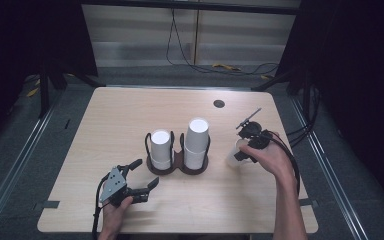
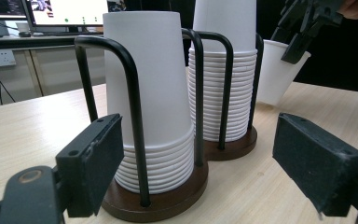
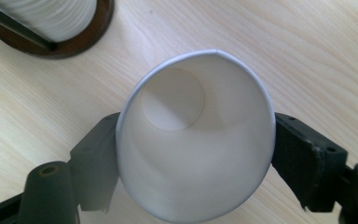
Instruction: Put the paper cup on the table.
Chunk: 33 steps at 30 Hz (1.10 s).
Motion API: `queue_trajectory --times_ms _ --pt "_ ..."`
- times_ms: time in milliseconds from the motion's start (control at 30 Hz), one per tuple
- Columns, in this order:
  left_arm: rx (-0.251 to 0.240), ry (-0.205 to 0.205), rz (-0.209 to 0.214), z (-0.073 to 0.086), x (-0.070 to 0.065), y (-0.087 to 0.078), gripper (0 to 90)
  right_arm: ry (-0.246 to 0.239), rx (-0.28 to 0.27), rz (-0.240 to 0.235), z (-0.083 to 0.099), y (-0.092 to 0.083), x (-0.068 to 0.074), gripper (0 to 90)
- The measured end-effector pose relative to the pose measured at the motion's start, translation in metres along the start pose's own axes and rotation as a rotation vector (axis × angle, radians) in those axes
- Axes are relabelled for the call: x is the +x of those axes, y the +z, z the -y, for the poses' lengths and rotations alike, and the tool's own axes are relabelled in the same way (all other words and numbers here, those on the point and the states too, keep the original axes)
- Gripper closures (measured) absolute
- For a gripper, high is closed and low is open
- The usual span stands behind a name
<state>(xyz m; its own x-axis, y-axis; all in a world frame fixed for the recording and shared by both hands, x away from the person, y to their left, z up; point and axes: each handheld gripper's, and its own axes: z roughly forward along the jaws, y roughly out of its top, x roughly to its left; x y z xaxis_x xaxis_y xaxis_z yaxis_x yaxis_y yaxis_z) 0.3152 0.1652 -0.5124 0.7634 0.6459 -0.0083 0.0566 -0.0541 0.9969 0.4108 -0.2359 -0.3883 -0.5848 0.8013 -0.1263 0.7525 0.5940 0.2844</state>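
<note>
Two stacks of upside-down white paper cups stand in a dark wooden holder (image 1: 177,167) with black wire loops, mid-table. The left stack (image 1: 161,148) is shorter than the right stack (image 1: 197,141). My right gripper (image 1: 244,150) is shut on a single white paper cup (image 1: 233,157), held tilted just above the table to the right of the holder. The right gripper view looks into this cup (image 3: 196,154), squeezed slightly oval between the pads (image 3: 303,163). My left gripper (image 1: 146,173) is open and empty, low in front of the holder. Its view faces the left stack (image 2: 154,93), with the right stack (image 2: 223,70) behind.
A small dark round hole (image 1: 219,104) lies in the table near the far edge. Cables run across the floor beyond the table. The holder base (image 3: 74,42) lies close to the held cup in the right gripper view. Bare wood surrounds the holder.
</note>
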Motion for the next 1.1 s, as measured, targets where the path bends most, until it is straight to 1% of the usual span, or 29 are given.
queue_trajectory --times_ms 33,100,200,233,267,433,567,633,733,833,900,967,1000,1100 --pt "-0.001 -0.001 0.001 0.000 0.000 0.000 16.3 -0.010 0.009 0.008 -0.001 0.001 0.000 21.6" --pt "0.000 0.001 0.003 0.000 0.000 0.000 16.3 -0.012 0.016 0.002 -0.003 0.002 0.001 21.3" --pt "-0.001 0.007 0.001 0.000 -0.001 0.000 16.3 -0.009 0.028 0.023 -0.006 0.005 0.002 20.7" --pt "-0.001 0.007 0.002 0.000 -0.001 0.000 16.3 -0.005 0.032 0.022 -0.007 0.007 0.002 20.5" --pt "-0.001 0.008 0.003 0.000 -0.001 0.000 16.3 -0.012 0.036 0.022 -0.008 0.008 0.002 20.4" --pt "0.002 0.014 0.009 0.000 -0.001 0.000 16.3 0.001 0.031 0.026 -0.010 0.013 0.004 19.0" --pt "0.002 0.014 0.009 0.000 0.000 0.000 16.3 -0.006 0.012 0.018 -0.010 0.016 0.004 17.9" --pt "0.003 0.015 0.009 0.000 0.000 0.000 16.3 -0.009 0.011 0.007 -0.010 0.018 0.004 17.2" --pt "0.002 0.016 0.012 0.000 -0.001 0.000 16.3 -0.004 0.006 0.005 -0.009 0.019 0.004 15.6" --pt "0.000 0.016 0.010 0.000 -0.001 0.000 16.3 0.001 -0.011 -0.011 -0.007 0.020 0.003 14.9" --pt "0.002 0.019 0.008 0.000 -0.002 0.001 16.3 0.007 -0.019 -0.013 -0.006 0.020 0.003 14.7" --pt "0.005 0.021 0.008 0.000 -0.002 0.000 16.3 0.018 -0.042 -0.033 -0.005 0.020 0.002 14.6" --pt "0.004 0.020 0.007 0.000 -0.002 0.001 16.3 0.026 -0.052 -0.025 -0.005 0.020 0.002 14.5" --pt "0.005 0.022 0.014 0.000 -0.002 0.001 16.3 0.052 -0.088 -0.027 -0.003 0.018 -0.001 14.4"
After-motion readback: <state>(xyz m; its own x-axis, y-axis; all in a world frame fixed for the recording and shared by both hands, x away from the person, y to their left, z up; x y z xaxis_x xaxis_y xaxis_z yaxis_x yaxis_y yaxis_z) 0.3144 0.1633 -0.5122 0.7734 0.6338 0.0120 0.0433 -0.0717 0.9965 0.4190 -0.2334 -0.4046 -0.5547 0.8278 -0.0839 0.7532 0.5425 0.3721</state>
